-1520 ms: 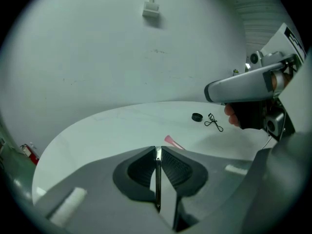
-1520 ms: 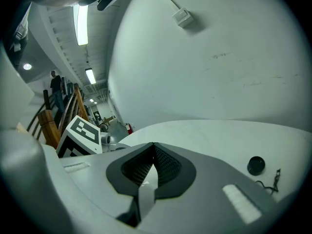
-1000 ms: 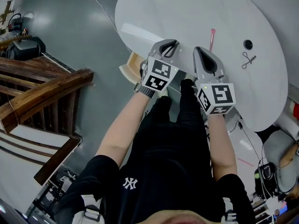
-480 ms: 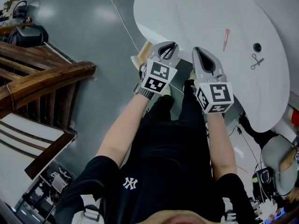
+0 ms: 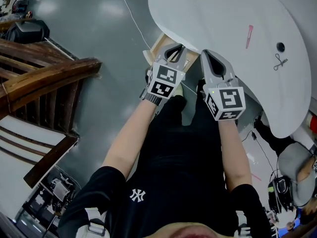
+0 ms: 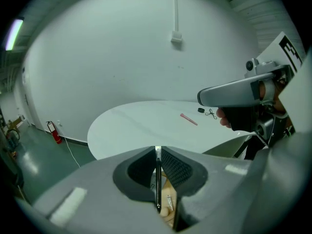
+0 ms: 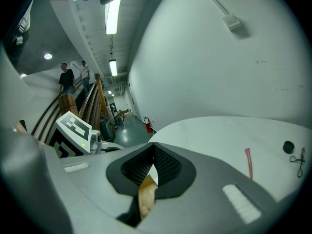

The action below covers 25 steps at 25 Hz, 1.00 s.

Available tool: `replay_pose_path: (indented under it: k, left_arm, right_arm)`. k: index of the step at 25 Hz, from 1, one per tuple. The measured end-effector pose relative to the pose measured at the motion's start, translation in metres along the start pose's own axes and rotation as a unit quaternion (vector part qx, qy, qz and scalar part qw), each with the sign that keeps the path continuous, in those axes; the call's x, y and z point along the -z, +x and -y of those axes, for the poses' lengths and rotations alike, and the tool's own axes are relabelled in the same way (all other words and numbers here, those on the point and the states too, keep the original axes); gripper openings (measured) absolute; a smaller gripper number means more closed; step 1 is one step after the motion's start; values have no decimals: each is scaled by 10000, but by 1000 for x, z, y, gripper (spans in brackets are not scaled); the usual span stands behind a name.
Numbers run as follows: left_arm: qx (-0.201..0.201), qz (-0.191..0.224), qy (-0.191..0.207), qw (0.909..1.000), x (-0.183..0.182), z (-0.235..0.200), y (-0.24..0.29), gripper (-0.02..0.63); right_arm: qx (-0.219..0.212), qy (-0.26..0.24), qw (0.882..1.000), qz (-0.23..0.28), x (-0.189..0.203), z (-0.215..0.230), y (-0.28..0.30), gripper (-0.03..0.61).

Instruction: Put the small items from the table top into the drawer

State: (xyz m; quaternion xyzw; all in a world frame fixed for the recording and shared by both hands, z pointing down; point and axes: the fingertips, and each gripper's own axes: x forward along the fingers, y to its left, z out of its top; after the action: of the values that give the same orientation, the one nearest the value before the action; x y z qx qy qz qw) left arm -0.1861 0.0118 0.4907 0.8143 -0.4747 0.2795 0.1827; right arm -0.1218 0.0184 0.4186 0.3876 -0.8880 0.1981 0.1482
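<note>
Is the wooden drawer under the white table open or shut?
Open: in the head view the drawer sticks out past the table edge, its wooden inside showing beside the left gripper.

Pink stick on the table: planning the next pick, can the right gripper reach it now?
Probably yes: only bare table lies between the right gripper and the pink stick, though its shut jaws must open.

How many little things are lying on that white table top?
3, on the white table, right side: a pink stick, a small black round thing right of it, a thin black wiry piece beside that. The table runs off-frame, so others may be hidden.
</note>
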Motion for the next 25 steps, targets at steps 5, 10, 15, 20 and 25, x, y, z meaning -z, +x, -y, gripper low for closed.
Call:
replay_pose_path:
  k: [5, 10, 15, 20, 25]
  left_arm:
    - [-9, -75, -51, 10000, 24, -3, -1, 37]
    - [5, -151, -55, 9999, 44, -9, 6, 37]
    - [77, -215, -6, 9997, 60, -12, 19, 37]
    - [97, -255, 100, 9996, 74, -13, 30, 38]
    - [112, -374, 110, 9992, 93, -16, 40, 37]
  right_arm:
    - [-20, 3, 10000, -58, 18, -12, 3, 23]
    - [-22, -41, 10000, -61, 30, -20, 10, 23]
    - [29, -11, 10000, -79, 43, -20, 16, 23]
    - [88, 42, 9999, -93, 58, -18, 21, 23]
    - [142, 73, 9998, -101, 71, -15, 25, 23]
